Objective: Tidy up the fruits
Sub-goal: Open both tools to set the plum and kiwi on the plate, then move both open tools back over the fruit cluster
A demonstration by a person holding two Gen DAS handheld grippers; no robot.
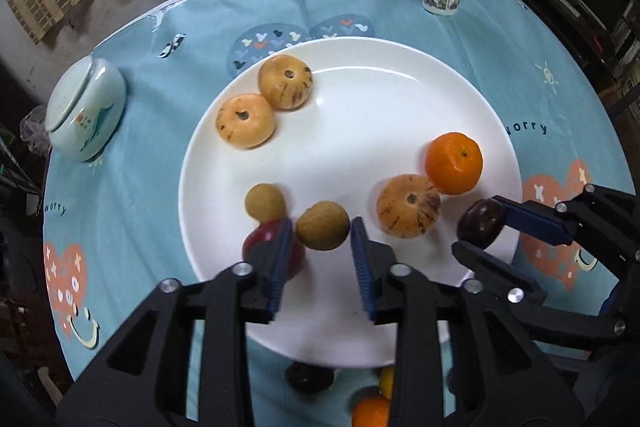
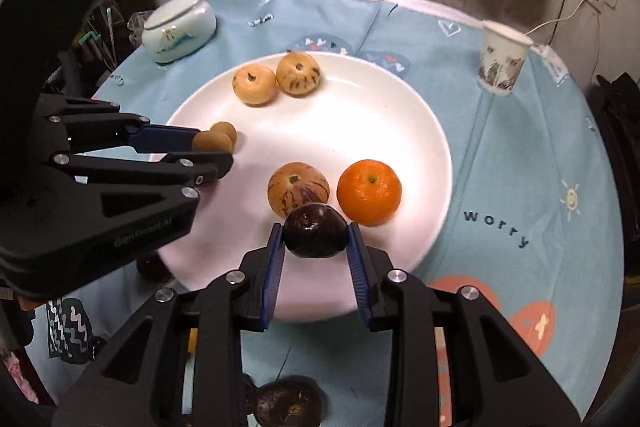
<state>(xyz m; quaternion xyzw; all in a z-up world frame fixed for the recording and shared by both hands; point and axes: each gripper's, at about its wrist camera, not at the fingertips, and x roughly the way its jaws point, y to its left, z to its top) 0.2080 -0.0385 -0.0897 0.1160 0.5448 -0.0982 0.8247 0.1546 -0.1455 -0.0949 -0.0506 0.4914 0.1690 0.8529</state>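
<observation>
Both wrist views steeply above plate (image 1: pixel 400 99)

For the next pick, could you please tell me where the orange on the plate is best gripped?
Grip the orange across its round middle, from above. Its stem dimple faces up, and its right and far sides are free, while the streaked fruit sits close on its left.
</observation>
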